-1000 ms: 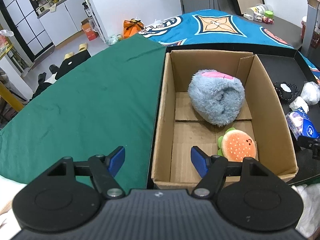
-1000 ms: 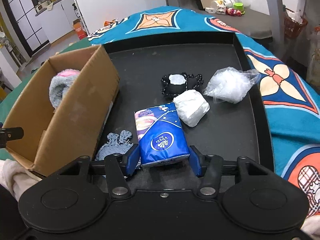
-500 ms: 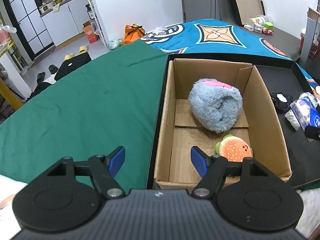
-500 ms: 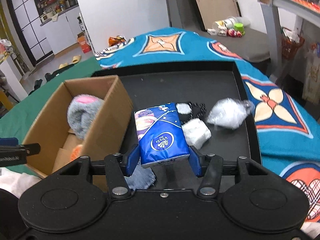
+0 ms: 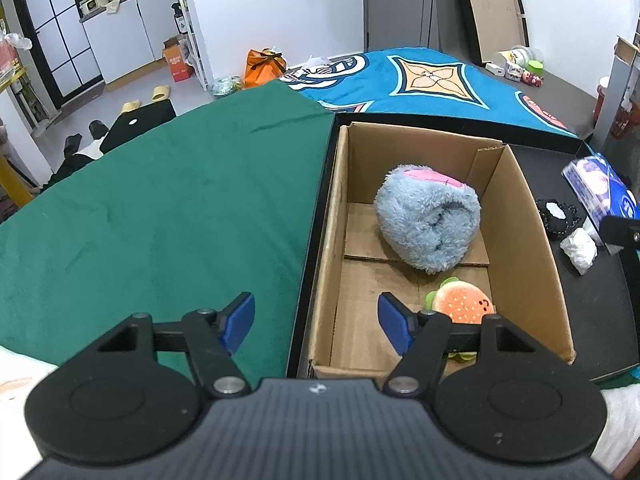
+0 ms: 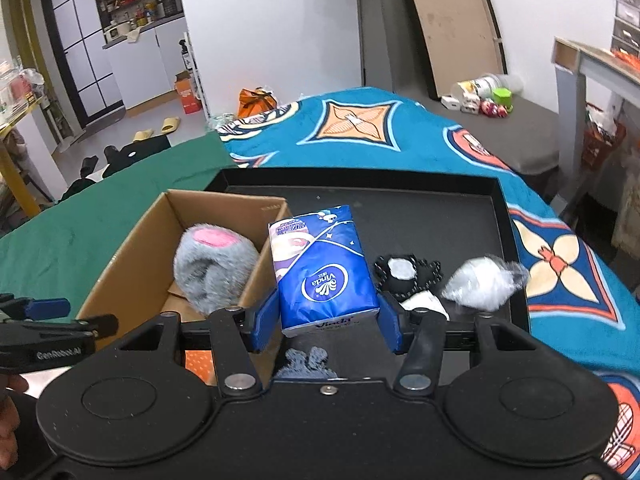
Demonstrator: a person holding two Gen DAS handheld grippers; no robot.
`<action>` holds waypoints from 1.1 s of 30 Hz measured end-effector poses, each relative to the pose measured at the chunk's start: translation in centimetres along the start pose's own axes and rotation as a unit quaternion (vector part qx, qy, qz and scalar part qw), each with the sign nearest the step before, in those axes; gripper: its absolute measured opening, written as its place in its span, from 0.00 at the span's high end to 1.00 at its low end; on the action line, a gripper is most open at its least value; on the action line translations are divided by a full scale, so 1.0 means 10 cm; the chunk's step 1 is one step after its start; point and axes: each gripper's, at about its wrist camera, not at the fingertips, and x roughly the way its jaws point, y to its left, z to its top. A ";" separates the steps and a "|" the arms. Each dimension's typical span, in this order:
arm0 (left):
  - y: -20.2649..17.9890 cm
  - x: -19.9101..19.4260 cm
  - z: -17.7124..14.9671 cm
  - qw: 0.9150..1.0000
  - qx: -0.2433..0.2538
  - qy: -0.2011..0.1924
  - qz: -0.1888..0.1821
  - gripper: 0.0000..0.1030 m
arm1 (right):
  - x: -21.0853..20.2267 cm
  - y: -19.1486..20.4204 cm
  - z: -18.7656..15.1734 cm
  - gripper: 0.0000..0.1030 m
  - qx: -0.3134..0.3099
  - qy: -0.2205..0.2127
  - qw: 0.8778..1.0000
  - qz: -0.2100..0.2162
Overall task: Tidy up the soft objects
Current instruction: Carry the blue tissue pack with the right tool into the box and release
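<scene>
Inside, one cardboard box (image 5: 536, 264) holds two plush toys (image 5: 428, 220).

A blue plastic-wrapped tissue pack (image 6: 325, 270) hangs lifted above the black tray. A fluffy grey-blue plush (image 5: 428, 224) and small burger plush (image 5: 462, 304) lie inside the open cardboard box (image 5: 536, 240).
</scene>
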 end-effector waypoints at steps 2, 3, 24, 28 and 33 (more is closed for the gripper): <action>0.01 0.00 0.00 1.000 -0.004 -0.001 -0.004 0.35 | -0.01 0.05 0.04 0.50 -0.005 -0.003 1.000 0.001; 0.02 0.00 0.00 1.000 -0.006 -0.001 -0.007 0.35 | -0.02 0.07 0.05 0.50 -0.008 -0.004 1.000 0.002; 0.30 0.11 -0.07 0.995 -0.064 0.028 -0.075 0.89 | -0.02 0.82 0.16 0.50 -0.068 0.001 0.997 0.042; 0.32 0.12 -0.08 0.993 -0.073 0.028 -0.085 0.89 | 0.00 0.93 0.18 0.50 -0.075 0.001 0.996 0.045; 0.35 0.13 -0.09 0.992 -0.081 0.026 -0.092 0.89 | 0.01 1.08 0.22 0.49 -0.078 -0.004 0.996 0.052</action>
